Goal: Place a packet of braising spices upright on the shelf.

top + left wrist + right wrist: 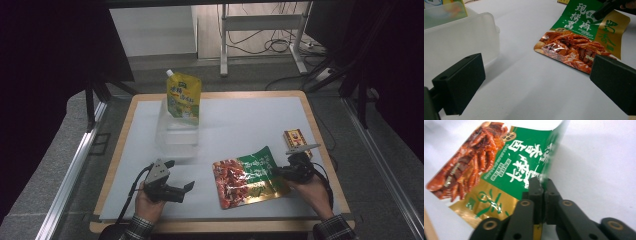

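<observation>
A wooden-edged desk [116,165] covered by a pale grey mat is being viewed from above, with a grey floor, dark curtains and the white legs of a stand lying beyond it. Near the front right of the desk a flat, glossy snack pouch in green, gold and red [247,175], printed with pieces of reddish food, is being gripped by the right tongs [276,172]. In the right gripper view the two black jaws are being pressed together on the pouch's green edge [524,167], which is being lifted slightly off the mat while the rest of the pouch is lying on it. The left tongs [187,187] are being held at the front left by the person's left hand [148,202], with the jaws spread wide and nothing between them; in the left gripper view they are being pointed across bare mat towards the pouch [584,37]. Toward the back left, a clear, lidless rectangular plastic box [176,135] is being used as a container, and a yellow-and-green stand-up spouted pouch [183,96] is standing upright in it. A small yellow-and-red carton [295,136] is lying just behind the right tongs, apart from the snack pouch.
</observation>
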